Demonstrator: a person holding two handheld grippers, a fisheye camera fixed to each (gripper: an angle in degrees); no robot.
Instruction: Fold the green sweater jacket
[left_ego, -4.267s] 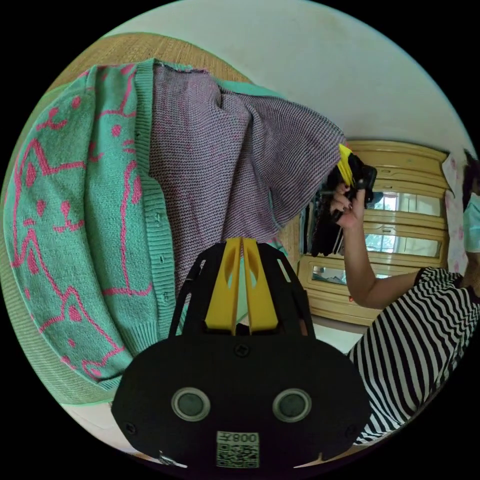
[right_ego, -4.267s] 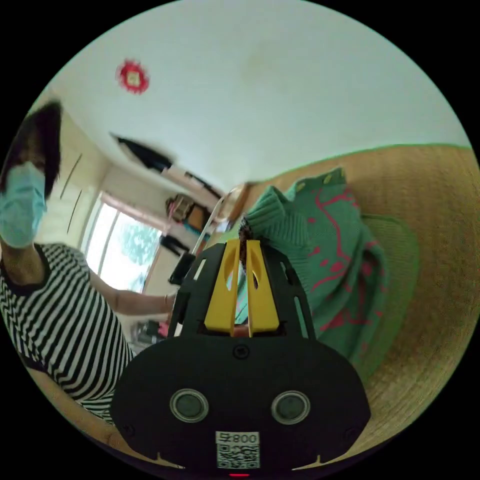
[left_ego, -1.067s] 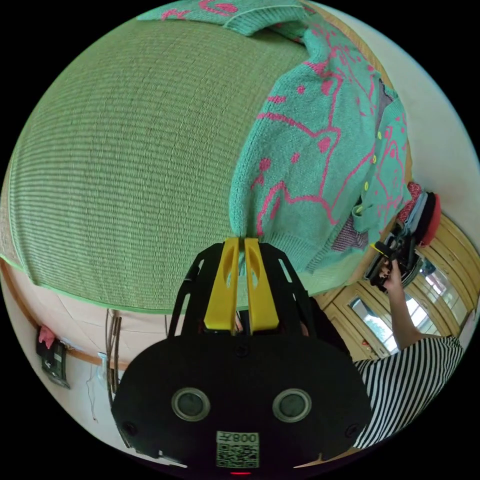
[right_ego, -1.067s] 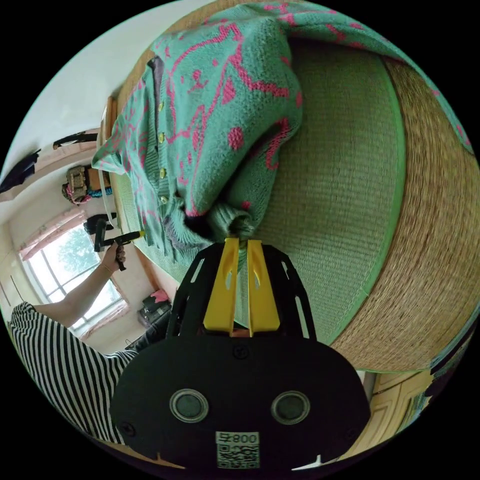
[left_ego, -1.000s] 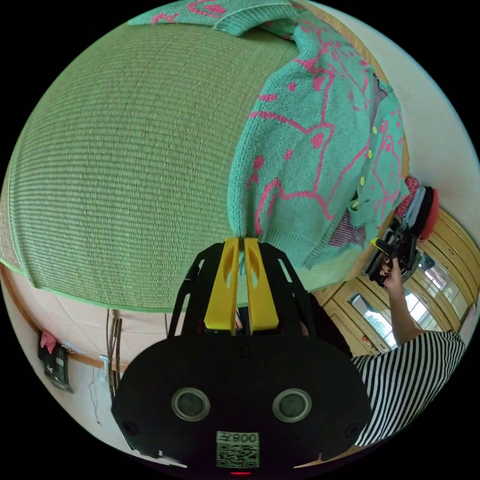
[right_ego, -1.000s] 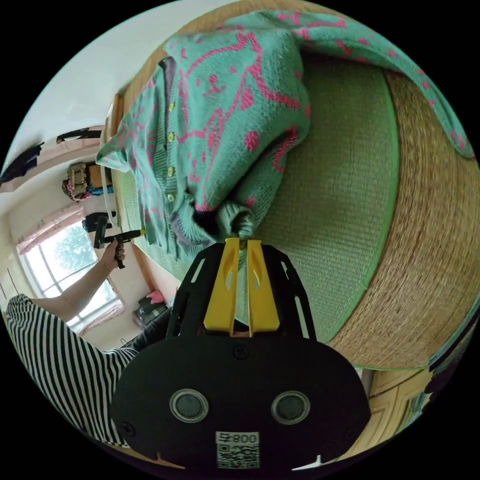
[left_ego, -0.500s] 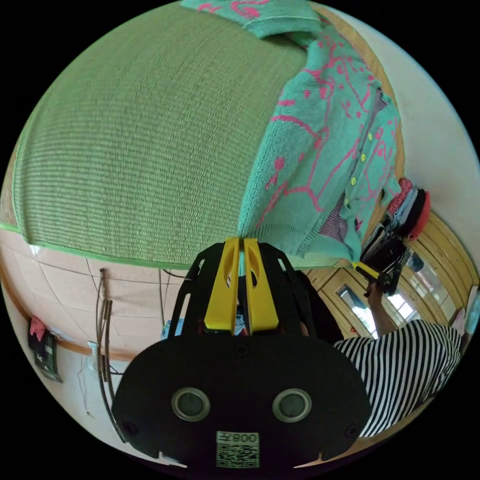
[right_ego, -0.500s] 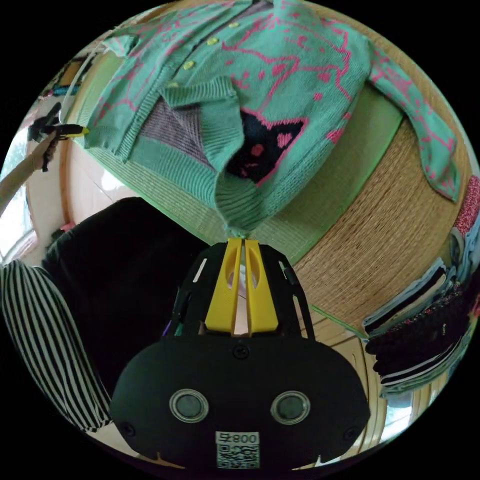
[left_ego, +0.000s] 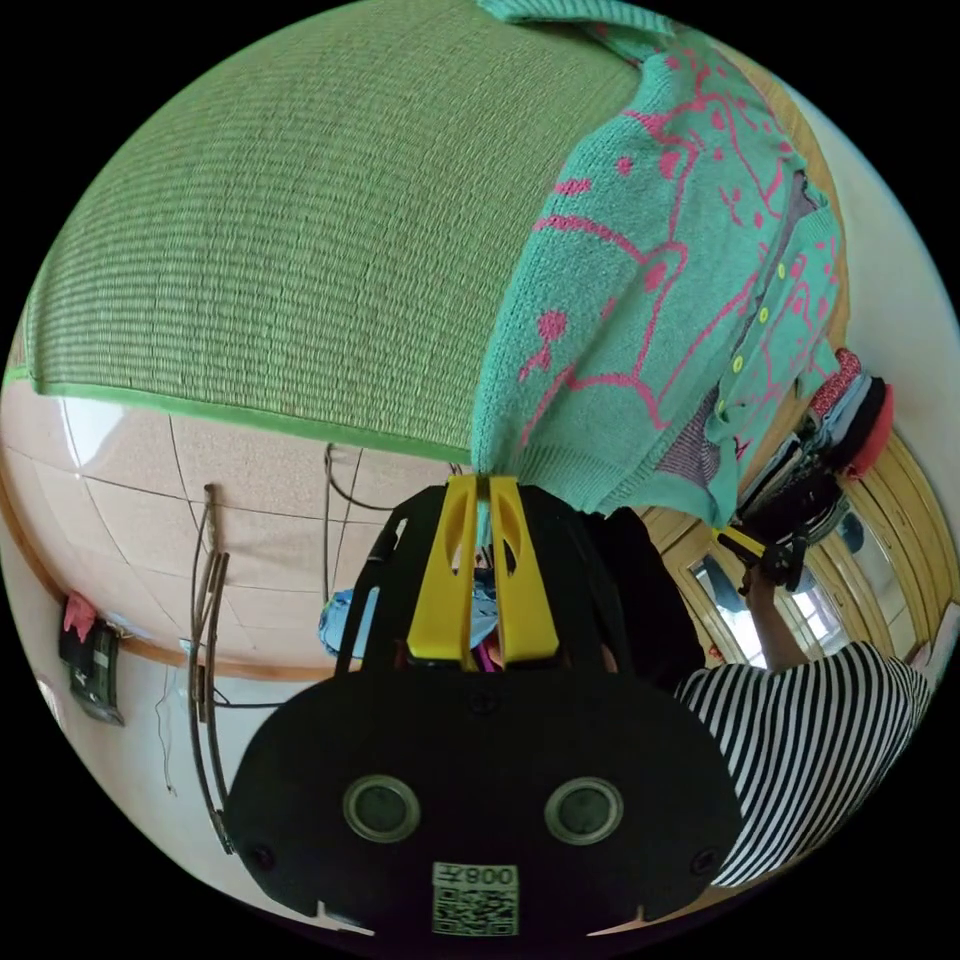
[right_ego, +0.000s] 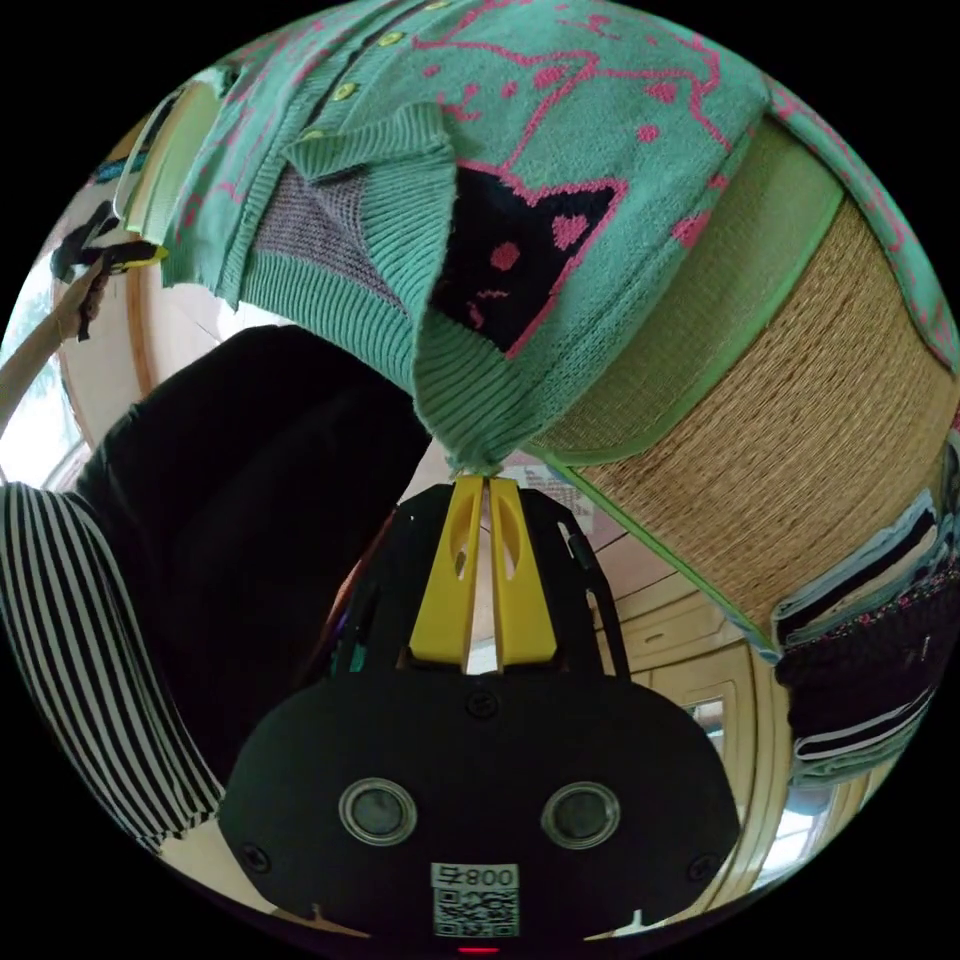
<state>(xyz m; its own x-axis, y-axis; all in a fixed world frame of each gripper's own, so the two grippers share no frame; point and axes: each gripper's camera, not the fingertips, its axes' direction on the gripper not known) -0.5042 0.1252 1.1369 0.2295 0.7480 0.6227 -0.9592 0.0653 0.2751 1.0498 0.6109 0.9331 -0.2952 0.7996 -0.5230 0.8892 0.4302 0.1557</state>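
In the left gripper view, my left gripper (left_ego: 484, 482) pinched the sweater's (left_ego: 640, 300) ribbed hem, the garment stretching away over the green mat (left_ego: 280, 220). In the right gripper view, my right gripper (right_ego: 478, 482) clamped the hem's other corner, the hem strung between both grippers.
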